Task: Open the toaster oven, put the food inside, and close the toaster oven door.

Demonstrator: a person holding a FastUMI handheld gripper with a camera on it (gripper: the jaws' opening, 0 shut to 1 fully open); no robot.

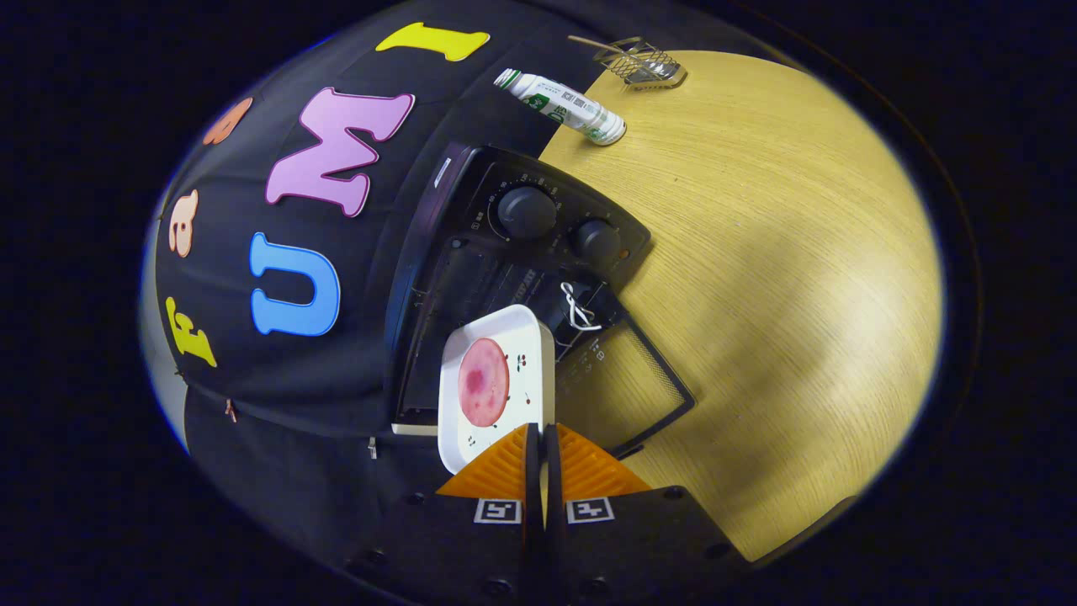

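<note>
A black toaster oven (522, 252) with two knobs stands on the wooden table against the booth wall, seen tilted. Its glass door (627, 383) hangs open, lying flat toward me. A white square plate (526, 337) carries a round pink slice of meat (483, 381). My gripper (538, 433) is shut on the plate's near rim, both fingers pressing on it. The plate hangs in front of the oven's dark opening, its far end reaching toward the cavity. A white cord loop (576, 310) is tied at the door's handle.
The wooden table (782, 278) stretches wide beyond the oven's knob side. A white and green tube (562, 105) lies behind the oven. A small wire rack (641, 63) sits at the table's far edge.
</note>
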